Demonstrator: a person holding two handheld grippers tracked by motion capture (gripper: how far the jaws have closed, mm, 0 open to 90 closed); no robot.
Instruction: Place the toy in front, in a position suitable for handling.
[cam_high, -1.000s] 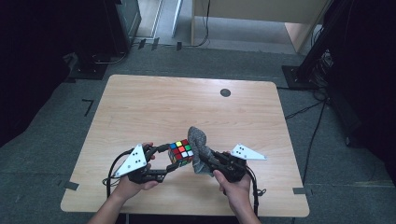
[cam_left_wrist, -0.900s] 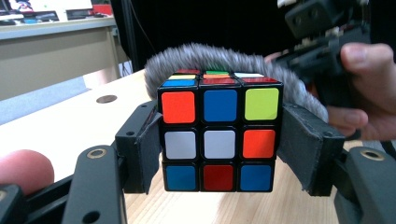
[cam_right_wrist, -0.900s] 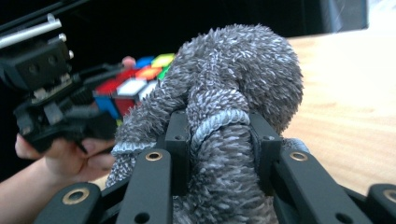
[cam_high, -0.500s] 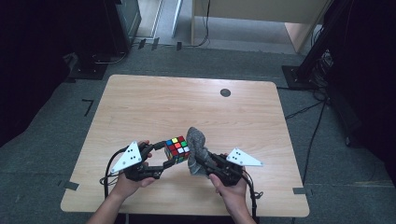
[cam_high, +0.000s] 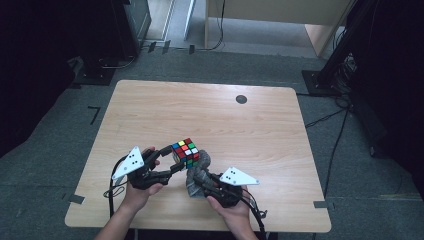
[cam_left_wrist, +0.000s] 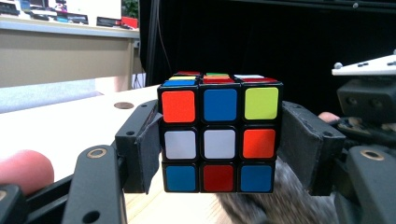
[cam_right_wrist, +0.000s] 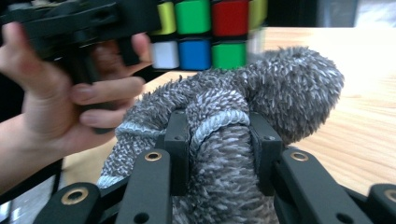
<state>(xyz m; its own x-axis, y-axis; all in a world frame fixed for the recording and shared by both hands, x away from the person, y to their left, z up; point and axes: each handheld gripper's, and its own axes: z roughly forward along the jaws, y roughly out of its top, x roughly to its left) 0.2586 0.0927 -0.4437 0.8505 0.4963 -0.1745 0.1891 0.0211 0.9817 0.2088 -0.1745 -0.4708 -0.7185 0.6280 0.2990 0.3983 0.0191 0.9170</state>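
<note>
A scrambled colour cube (cam_high: 186, 152) (cam_left_wrist: 218, 133) is held above the wooden table (cam_high: 250, 125) near its front edge, with my left gripper (cam_high: 176, 161) (cam_left_wrist: 219, 149) shut on its two sides. A grey fluffy cloth (cam_high: 196, 175) (cam_right_wrist: 243, 112) is bunched just right of and below the cube. My right gripper (cam_high: 200, 182) (cam_right_wrist: 219, 140) is shut on a fold of that cloth. In the right gripper view the cube (cam_right_wrist: 205, 32) sits just above the cloth's top, and the frames do not settle whether they touch.
A small dark round hole (cam_high: 241, 99) sits in the table's far right part. Dark stands (cam_high: 107, 55) and cables lie on the grey floor behind the table. Black tape marks (cam_high: 76, 199) sit at the table's front corners.
Both grippers have drifted slightly left and toward the front edge, with the cube and the cloth still held. The cloth now lies lower and more under the cube.
</note>
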